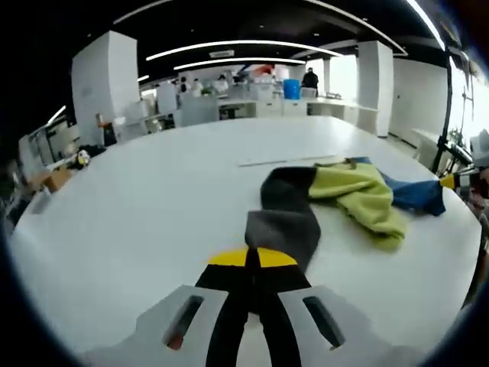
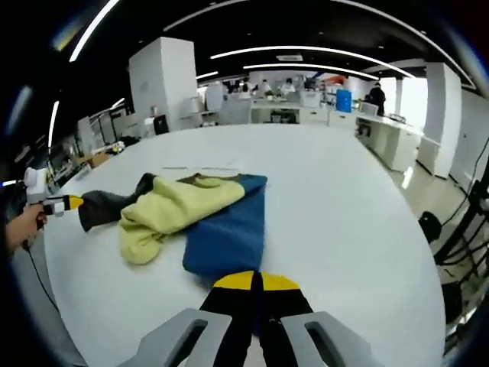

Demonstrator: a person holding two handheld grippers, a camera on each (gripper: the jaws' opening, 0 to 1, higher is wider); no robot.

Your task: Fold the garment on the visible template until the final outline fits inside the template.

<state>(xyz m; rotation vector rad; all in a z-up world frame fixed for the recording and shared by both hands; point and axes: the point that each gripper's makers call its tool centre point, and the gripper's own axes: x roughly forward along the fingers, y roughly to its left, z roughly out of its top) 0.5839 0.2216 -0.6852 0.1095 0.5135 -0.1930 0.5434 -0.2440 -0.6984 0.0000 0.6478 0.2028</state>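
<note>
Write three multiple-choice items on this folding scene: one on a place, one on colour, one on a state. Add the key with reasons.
1. Where does the garment lie?
A. on the white table
B. on a chair
C. on the floor

2. Which colours show on the garment?
A. red and white
B. yellow-green, blue and dark grey
C. all black

3. How does the right tool stand?
A. wide open above the cloth
C. holding a cup
B. jaws closed together at the edge of the blue part

Key: 1 A, the cloth rests crumpled on the table top in both views. 2 B, the left gripper view shows grey, yellow-green and blue parts. 3 B, the yellow-tipped jaws meet with no gap at the blue fabric's near edge; whether they pinch it cannot be told.
</note>
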